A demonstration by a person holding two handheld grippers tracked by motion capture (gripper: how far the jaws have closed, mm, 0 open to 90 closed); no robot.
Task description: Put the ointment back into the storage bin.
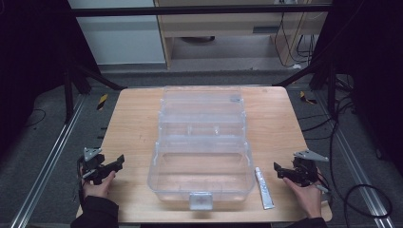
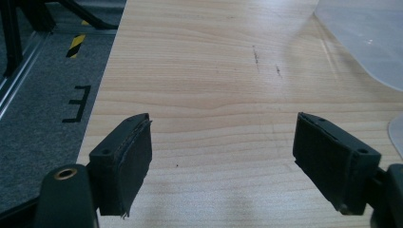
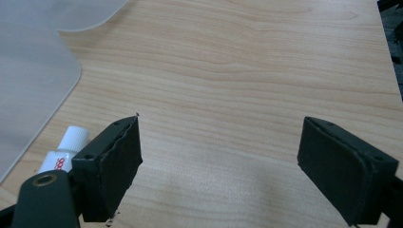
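On the near right part of the wooden table (image 1: 133,123), a small white tube (image 1: 264,188) lies flat just beside the right wall of a clear plastic box (image 1: 202,142), which stands open in the middle with its lid tipped back. The tube's long axis runs from the near edge toward the far edge, cap end farther from the person. The right gripper (image 1: 281,172) rests at the table's right edge, jaws wide apart and holding nothing; the tube lies to its left, close by. In the right gripper view the tube's white cap (image 3: 71,138) peeks out behind the left jaw, so a short sideways shift toward the box would likely bring the jaws across the tube's narrow width. The left gripper (image 1: 118,163) sits at the opposite edge, also wide open and empty, with the box between it and the tube, so the right hand (image 1: 306,194) is clearly nearer.
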